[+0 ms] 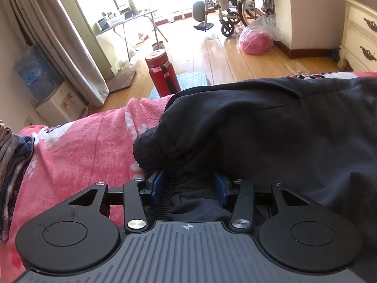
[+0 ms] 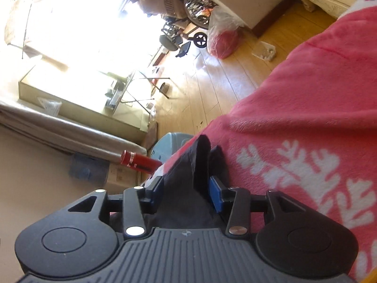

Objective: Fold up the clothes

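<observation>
We cannot tell whether the left gripper [image 1: 188, 186] actually pinches the black garment [image 1: 271, 127], whose far end runs off the right edge.

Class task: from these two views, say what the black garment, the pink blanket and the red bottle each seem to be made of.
Black garment: thin woven synthetic, perhaps nylon; matte, with fine creases. Pink blanket: fleece-like plush; fuzzy nap, printed white pattern. Red bottle: probably coated metal; glossy body, shiny silver lid rim.

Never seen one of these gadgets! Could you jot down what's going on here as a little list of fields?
garment: black trousers, lying on the blanket
surface: pink flowered blanket
left gripper: jaws around the elastic waistband, part open
right gripper: black cloth between its jaws
beyond the bed: red flask, wooden floor, wheelchair
</observation>
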Available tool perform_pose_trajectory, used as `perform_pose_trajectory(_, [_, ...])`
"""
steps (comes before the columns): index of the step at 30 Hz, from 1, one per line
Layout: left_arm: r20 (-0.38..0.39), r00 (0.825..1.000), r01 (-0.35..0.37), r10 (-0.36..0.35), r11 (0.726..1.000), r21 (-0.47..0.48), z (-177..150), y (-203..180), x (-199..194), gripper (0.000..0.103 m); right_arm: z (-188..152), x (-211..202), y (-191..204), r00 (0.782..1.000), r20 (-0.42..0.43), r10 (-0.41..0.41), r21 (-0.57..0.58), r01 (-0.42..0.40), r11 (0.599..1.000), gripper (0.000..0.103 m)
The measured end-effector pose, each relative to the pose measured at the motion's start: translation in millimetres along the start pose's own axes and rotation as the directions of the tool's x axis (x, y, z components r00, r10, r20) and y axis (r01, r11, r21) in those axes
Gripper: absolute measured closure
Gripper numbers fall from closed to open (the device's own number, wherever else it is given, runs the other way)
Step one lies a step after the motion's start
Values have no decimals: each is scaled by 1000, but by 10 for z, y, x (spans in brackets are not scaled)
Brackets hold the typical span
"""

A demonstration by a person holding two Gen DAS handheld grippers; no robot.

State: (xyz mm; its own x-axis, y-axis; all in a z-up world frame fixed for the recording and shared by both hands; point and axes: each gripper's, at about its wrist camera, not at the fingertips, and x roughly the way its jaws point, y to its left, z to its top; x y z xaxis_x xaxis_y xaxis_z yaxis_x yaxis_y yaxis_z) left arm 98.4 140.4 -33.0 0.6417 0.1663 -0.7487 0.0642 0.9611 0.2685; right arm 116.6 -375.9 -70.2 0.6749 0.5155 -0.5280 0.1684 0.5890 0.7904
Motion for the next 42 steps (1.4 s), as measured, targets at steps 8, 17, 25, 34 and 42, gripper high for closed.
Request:
perform_pose_trajectory(8, [1,1000,-6,6,1000,5,-5,-15,-2,59,-19,292,129,988,-32,-153,-155,146,977,92])
perform_pose_trajectory(17, [5,1000,-3,3,1000,15,-18,-9,-18,58,15,-250,93,944,31,-328,-205,327,923,87])
perform_pose_trajectory(25, [6,1000,-8,8,1000,28,-16,-16,-2,58,-627,-1001,222,970,-96,-224,-242,196,950,56])
perform_pose_trajectory(34, [43,999,3,-5,999,54,2,-7,-229,58,-1157,-934,-153,957,-187,-221,-41,217,975,55])
perform_pose_trajectory(42, [139,912,326,-385,888,323,5,-679,-1172,49,-1194,-891,-243,963,-188,-195,0,198,980,62])
